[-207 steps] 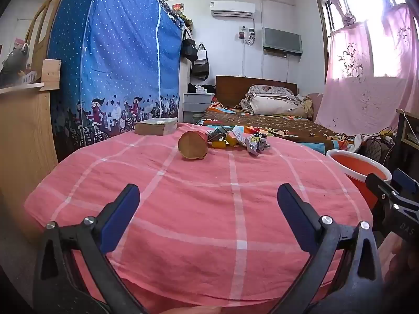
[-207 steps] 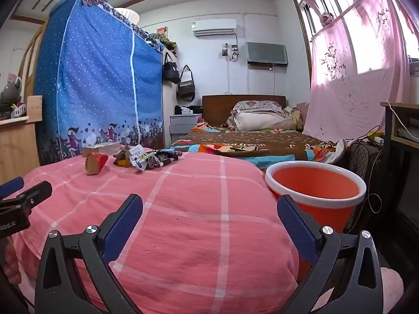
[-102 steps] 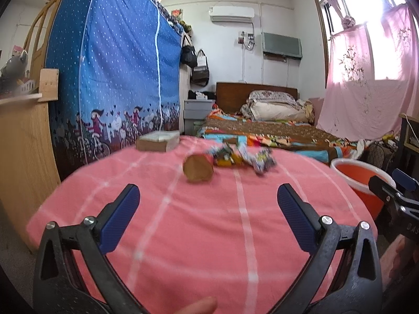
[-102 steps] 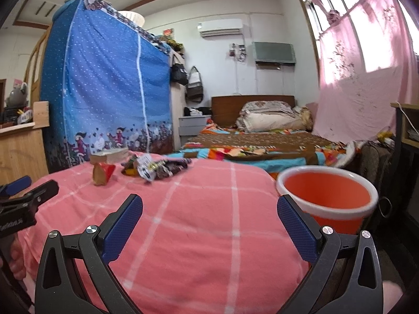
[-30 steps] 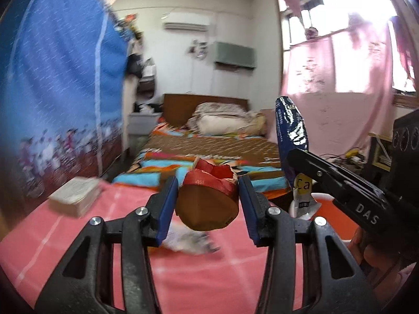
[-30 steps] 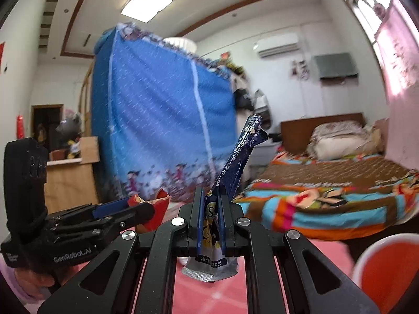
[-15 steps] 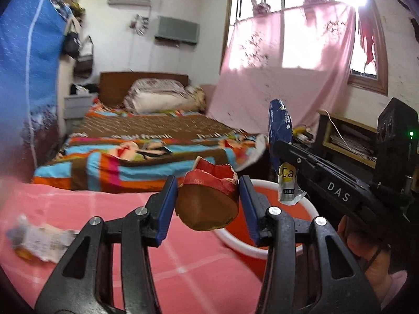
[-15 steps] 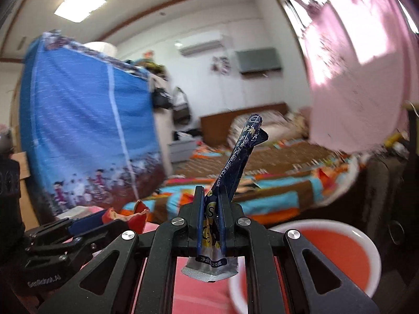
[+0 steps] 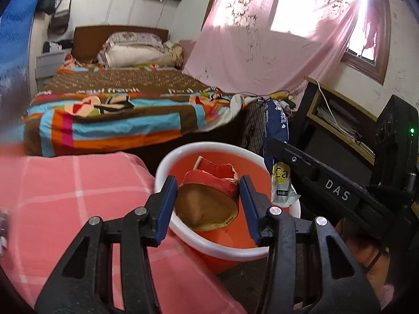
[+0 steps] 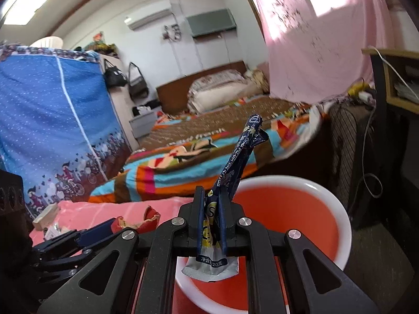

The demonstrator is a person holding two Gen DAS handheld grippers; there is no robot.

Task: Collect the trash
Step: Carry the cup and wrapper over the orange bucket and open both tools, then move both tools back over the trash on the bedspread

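My left gripper [image 9: 208, 204] is shut on a torn red paper cup [image 9: 209, 196] and holds it over the orange bucket with a white rim [image 9: 183, 235]. My right gripper [image 10: 210, 219] is shut on a dark blue snack wrapper [image 10: 241, 154], held above the same bucket [image 10: 337, 209]. The right gripper and wrapper [image 9: 276, 128] show at the right of the left wrist view. The left gripper with the cup [image 10: 136, 221] shows at the lower left of the right wrist view.
The pink checked tablecloth [image 9: 65, 196] lies left of the bucket, with loose wrappers [image 10: 52, 231] and a small box [image 10: 45, 216] on it. A bed with a striped blanket [image 9: 117, 112] stands behind. A dark desk [image 9: 340, 120] is at the right.
Both grippers closed on trash, lifted it off the table and swung right. They have now come down over the bucket, which fills the view below them.
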